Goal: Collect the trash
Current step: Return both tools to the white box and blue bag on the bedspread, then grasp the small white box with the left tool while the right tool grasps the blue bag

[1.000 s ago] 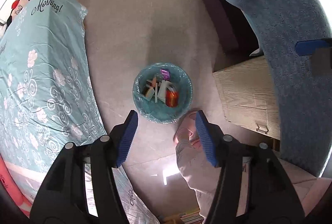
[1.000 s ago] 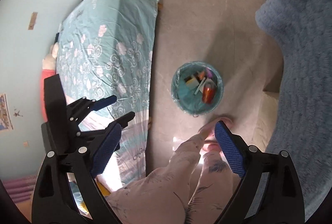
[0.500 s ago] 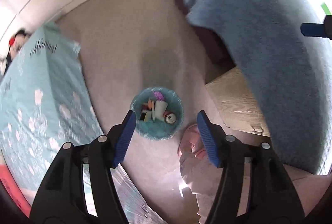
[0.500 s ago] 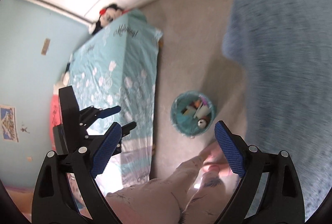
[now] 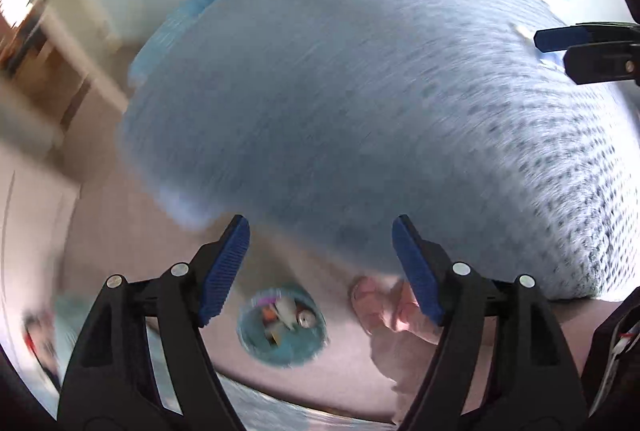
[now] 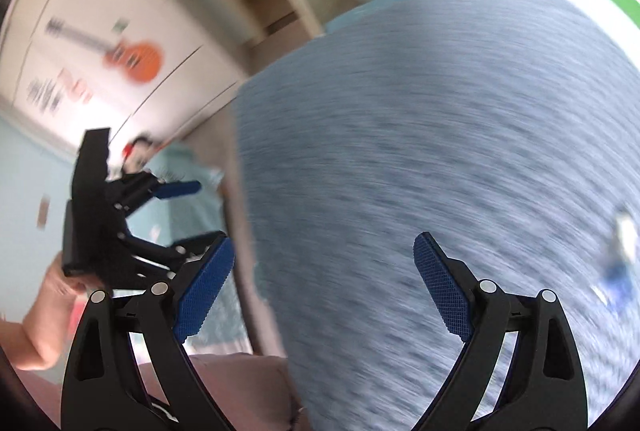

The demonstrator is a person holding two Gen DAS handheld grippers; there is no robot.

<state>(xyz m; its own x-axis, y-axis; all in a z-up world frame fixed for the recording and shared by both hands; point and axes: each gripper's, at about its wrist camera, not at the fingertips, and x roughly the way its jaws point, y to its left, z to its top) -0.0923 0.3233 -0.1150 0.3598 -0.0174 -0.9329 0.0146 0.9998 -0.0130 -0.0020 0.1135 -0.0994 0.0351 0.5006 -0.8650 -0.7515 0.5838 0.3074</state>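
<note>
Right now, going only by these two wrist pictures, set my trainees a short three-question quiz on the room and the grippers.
1. True or false: the left gripper holds a piece of trash.
2. Where does the teal bin stand? A) on the blue blanket B) on the floor C) on a desk
3. Fill in: the sticker on the white wardrobe door is an orange ____.

Key: 1 false, its fingers have just been opening and nothing is between them. 2 B. 3 guitar.
</note>
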